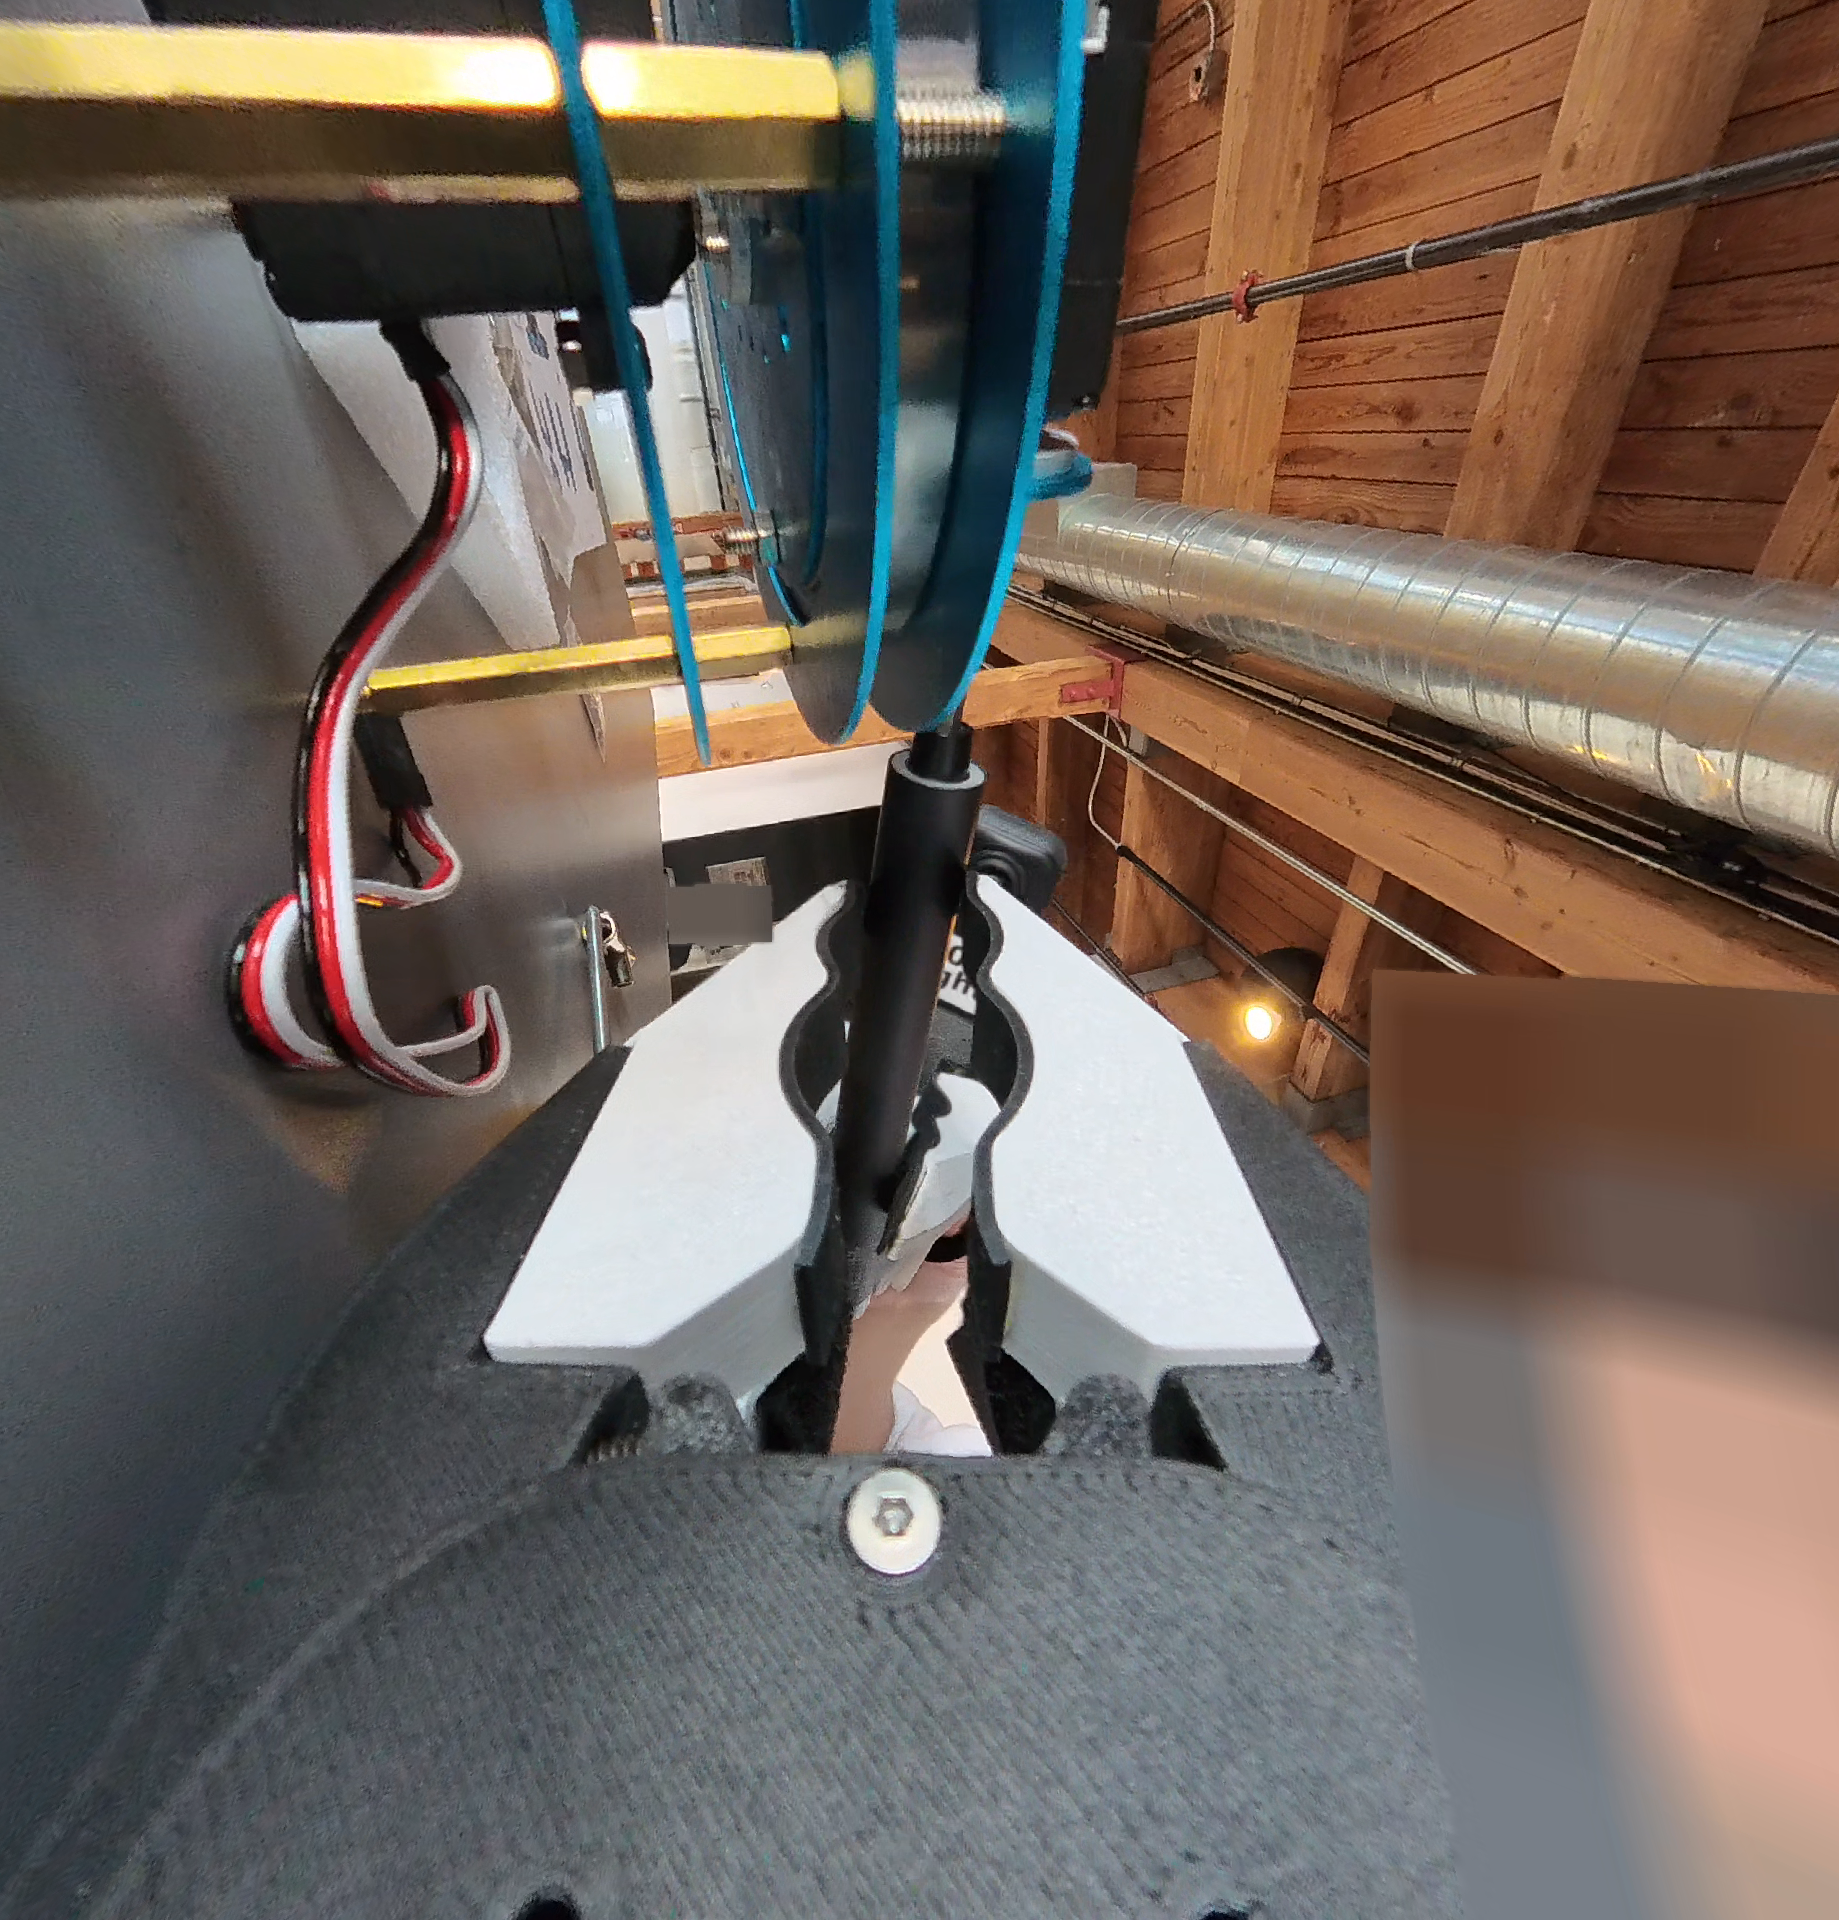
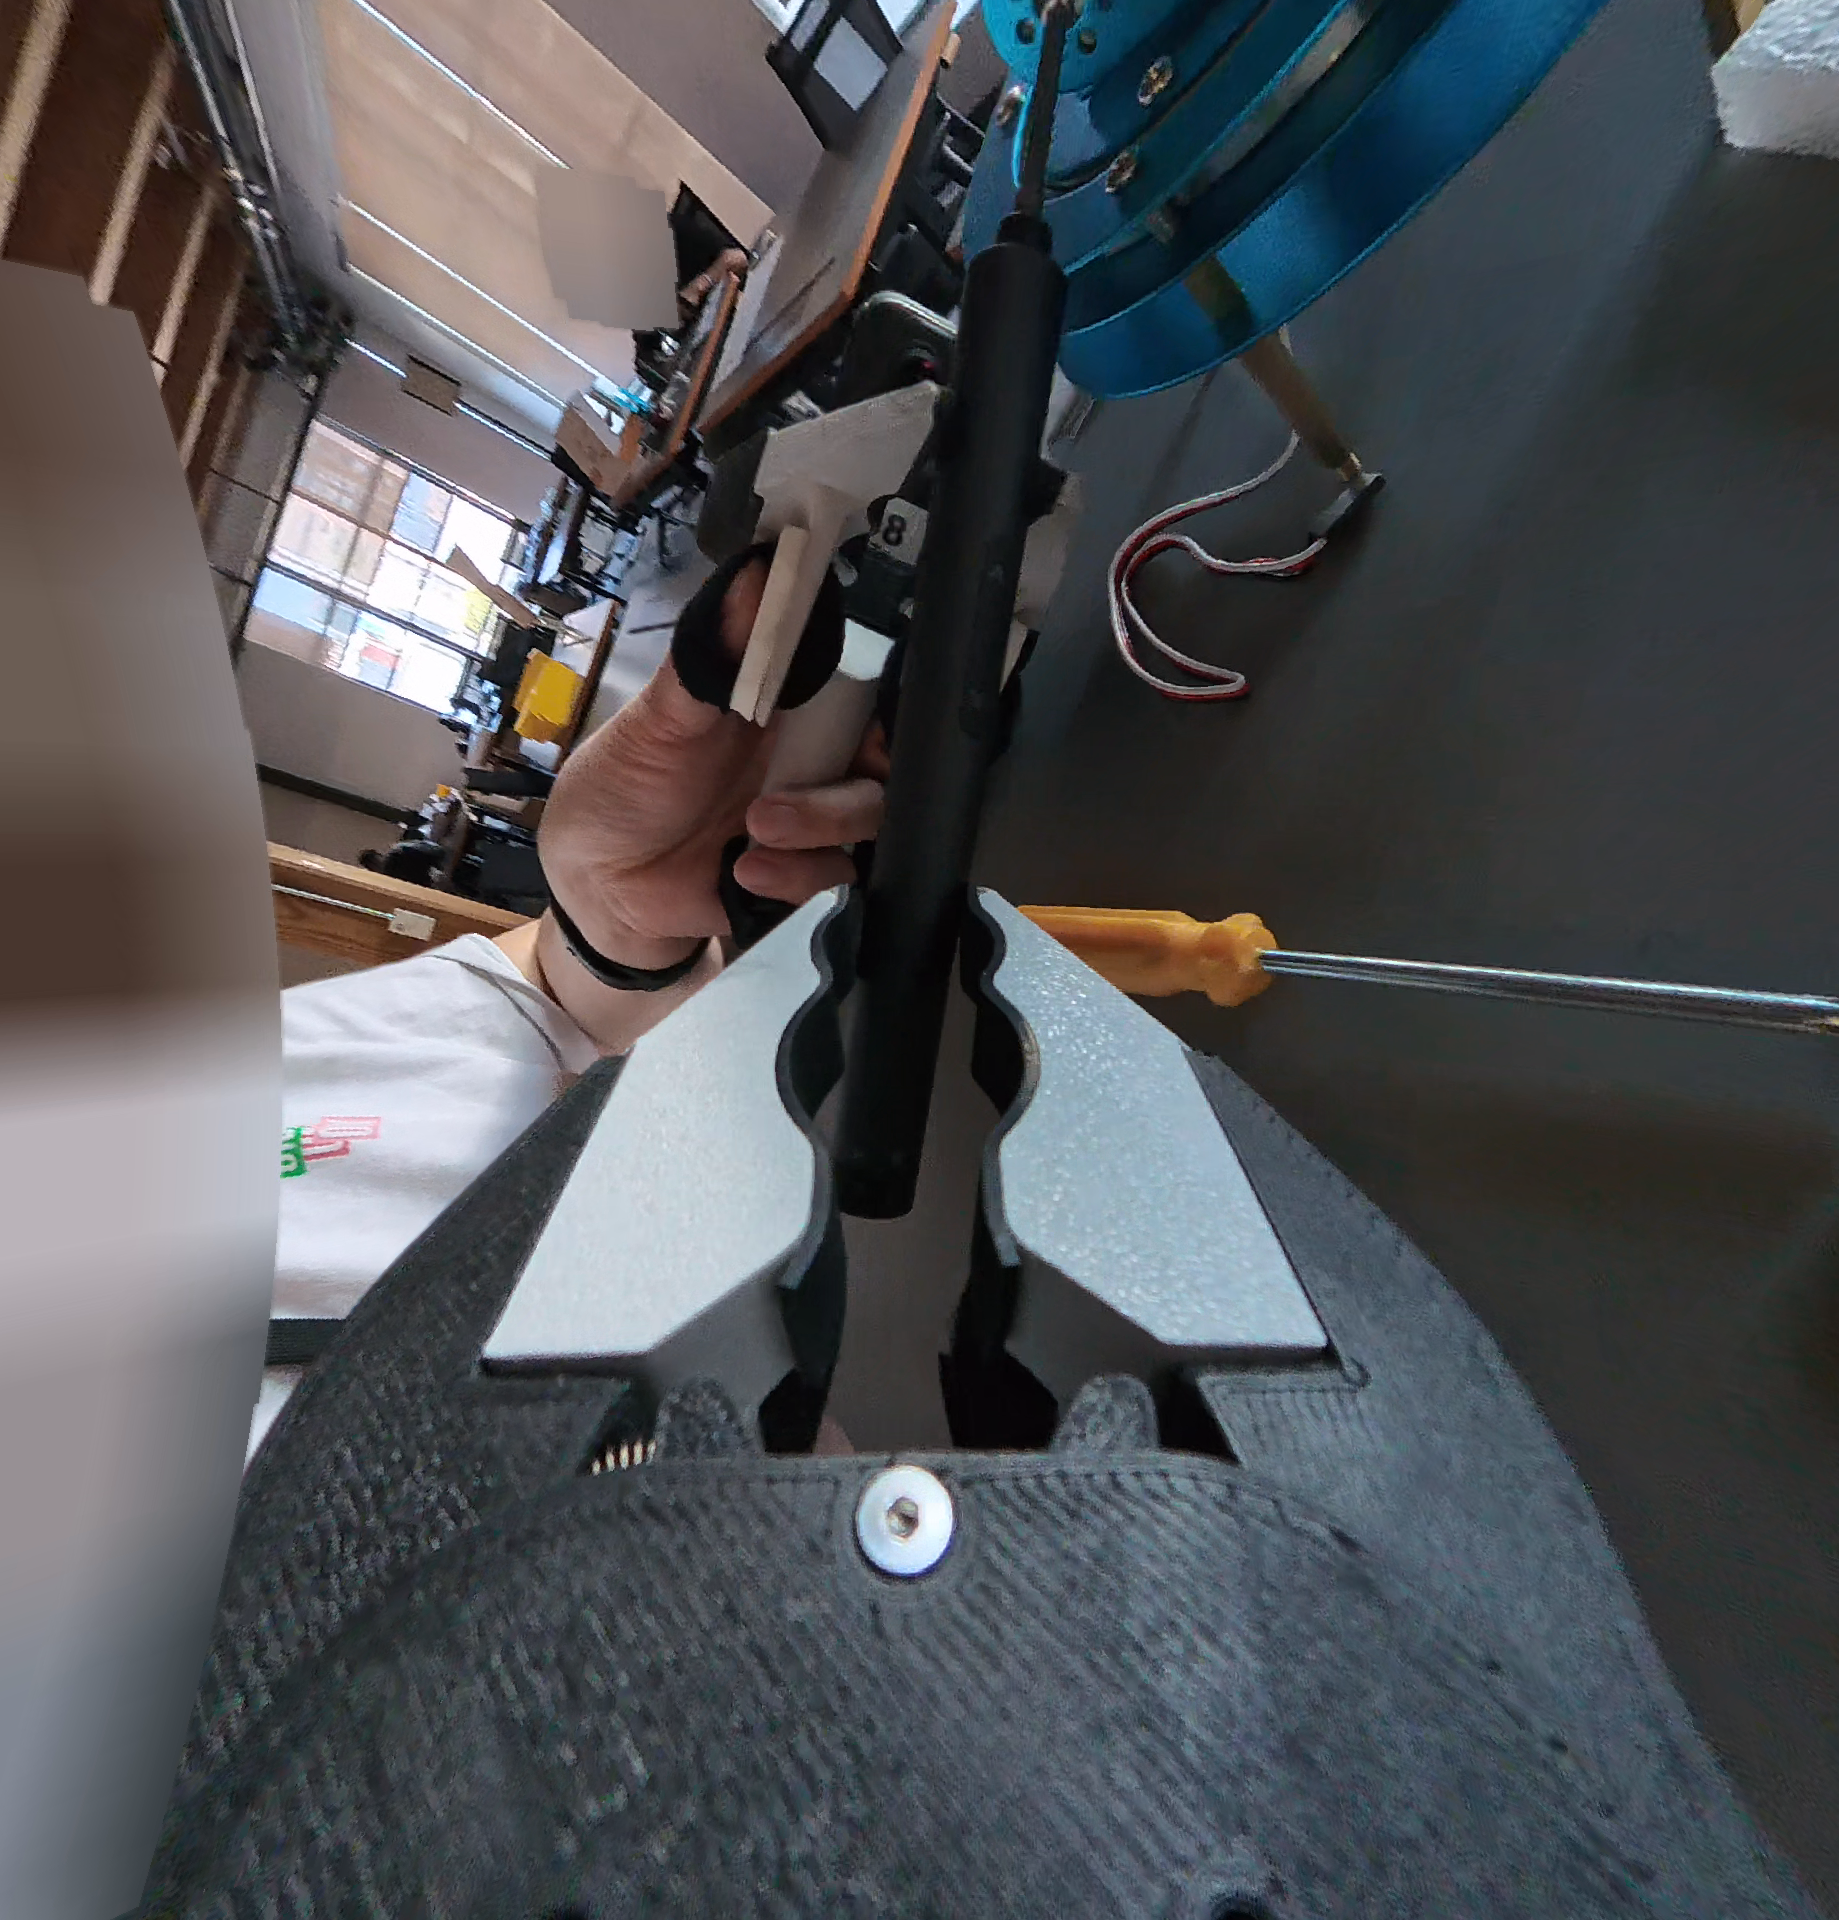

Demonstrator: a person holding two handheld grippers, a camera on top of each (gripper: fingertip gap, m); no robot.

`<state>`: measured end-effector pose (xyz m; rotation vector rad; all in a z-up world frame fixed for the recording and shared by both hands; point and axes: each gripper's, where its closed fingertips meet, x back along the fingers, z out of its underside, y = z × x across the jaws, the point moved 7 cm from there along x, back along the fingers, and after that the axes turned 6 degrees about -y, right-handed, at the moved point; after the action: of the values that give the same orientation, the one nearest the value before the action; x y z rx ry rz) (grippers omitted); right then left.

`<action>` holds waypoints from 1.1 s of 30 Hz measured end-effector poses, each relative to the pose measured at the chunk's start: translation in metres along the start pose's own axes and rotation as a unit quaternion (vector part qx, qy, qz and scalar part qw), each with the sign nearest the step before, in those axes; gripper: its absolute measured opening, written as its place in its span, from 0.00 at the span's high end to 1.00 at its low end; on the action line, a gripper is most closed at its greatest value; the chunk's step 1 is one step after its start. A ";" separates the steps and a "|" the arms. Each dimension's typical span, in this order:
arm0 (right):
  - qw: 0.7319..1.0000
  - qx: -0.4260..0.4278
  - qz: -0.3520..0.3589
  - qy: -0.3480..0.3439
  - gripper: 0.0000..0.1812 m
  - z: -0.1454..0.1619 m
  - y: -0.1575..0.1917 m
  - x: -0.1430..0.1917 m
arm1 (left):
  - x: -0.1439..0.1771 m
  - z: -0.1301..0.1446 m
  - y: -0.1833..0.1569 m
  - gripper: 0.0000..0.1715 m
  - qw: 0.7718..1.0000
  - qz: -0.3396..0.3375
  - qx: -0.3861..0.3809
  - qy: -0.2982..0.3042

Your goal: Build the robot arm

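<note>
My left gripper (image 1: 904, 914), with white fingers, is shut on the black handle of a screwdriver (image 1: 894, 1039). The tool's thin shaft reaches up into a blue disc assembly (image 1: 894, 416) with brass standoffs (image 1: 375, 83). My right gripper (image 2: 915, 925), with grey fingers, is shut on the lower end of the same black screwdriver (image 2: 946, 675). In the right wrist view the left gripper (image 2: 842, 468) grips the handle higher up, held by a person's hand (image 2: 645, 821). The shaft tip meets the blue assembly (image 2: 1206, 208) at a screw.
An orange-handled screwdriver (image 2: 1143, 951) lies on the dark table (image 2: 1517, 727) right of my right gripper. A red, white and black cable (image 2: 1185, 603) trails from the assembly, and it also shows in the left wrist view (image 1: 375, 831). White foam (image 2: 1798, 73) sits at the far corner. My hands' fingertips stand some 8 cm from each other.
</note>
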<state>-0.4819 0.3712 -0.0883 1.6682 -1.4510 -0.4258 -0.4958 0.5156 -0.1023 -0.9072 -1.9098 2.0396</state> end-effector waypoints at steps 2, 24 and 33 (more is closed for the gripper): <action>1.000 -0.010 -0.009 -0.003 0.91 0.000 -0.002 0.000 | 0.000 0.000 0.000 0.90 1.000 0.000 -0.001 -0.001; 0.997 -0.050 -0.050 -0.021 0.91 0.001 -0.003 0.000 | 0.001 0.000 -0.001 0.90 1.000 0.007 0.007 0.000; 0.994 -0.074 -0.072 -0.021 0.91 0.002 -0.005 -0.003 | 0.002 0.000 -0.001 0.91 1.000 0.006 0.003 -0.002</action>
<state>-0.4809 0.3726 -0.0938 1.6579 -1.3002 -0.6379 -0.4975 0.5168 -0.1013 -0.9164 -1.9029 2.0549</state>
